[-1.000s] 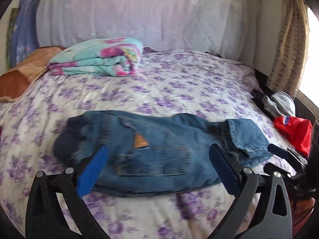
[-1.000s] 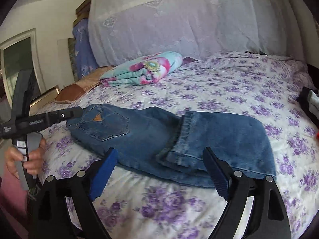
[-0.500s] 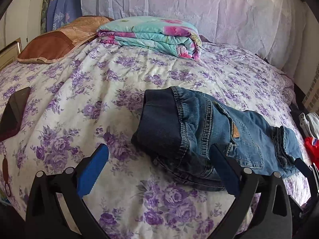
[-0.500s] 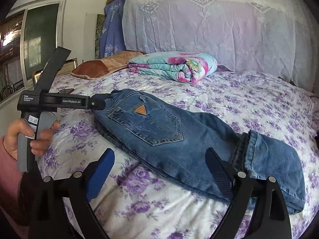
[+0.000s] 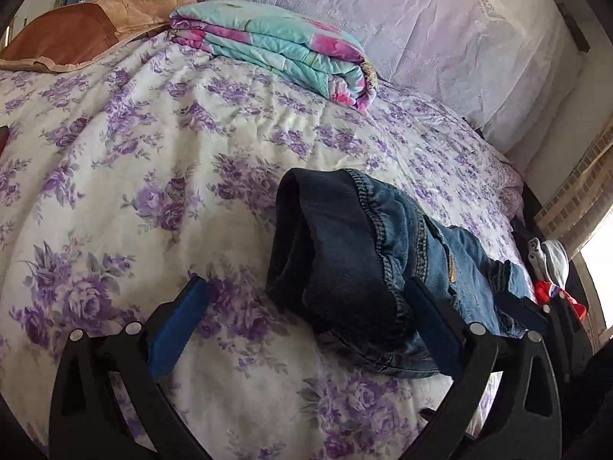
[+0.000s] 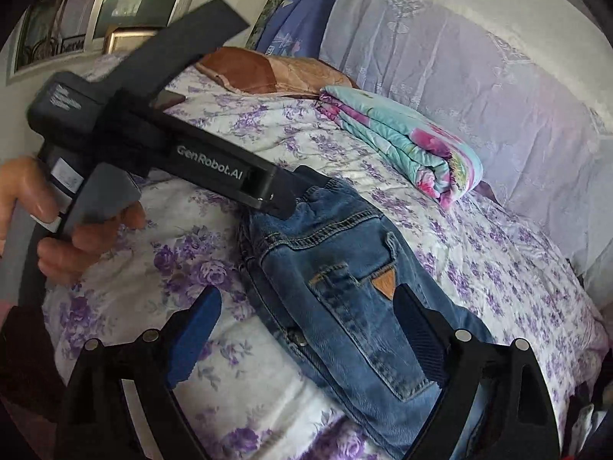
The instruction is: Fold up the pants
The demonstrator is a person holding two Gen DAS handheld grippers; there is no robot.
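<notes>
Blue denim jeans [image 5: 383,260] lie folded on the purple-flowered bedspread [image 5: 153,176]. In the left wrist view the dark waistband end faces me. My left gripper [image 5: 306,310] is open, its right finger against the waistband and its left finger over bare bedspread. In the right wrist view the jeans [image 6: 345,287] show a back pocket with a tan patch. My right gripper [image 6: 310,326] is open and straddles the near edge of the jeans. The left gripper's body [image 6: 184,153], held by a hand, reaches the waistband there.
A folded teal and pink blanket [image 5: 276,46] lies at the back of the bed, with a brown pillow [image 5: 84,34] at the far left. A lace-covered headboard [image 5: 421,27] stands behind. Red and grey clothes [image 5: 551,272] lie at the right edge.
Both grippers have moved left along the jeans toward the waistband end and come closer to it. The left gripper's right finger now touches the waistband. Both stayed open.
</notes>
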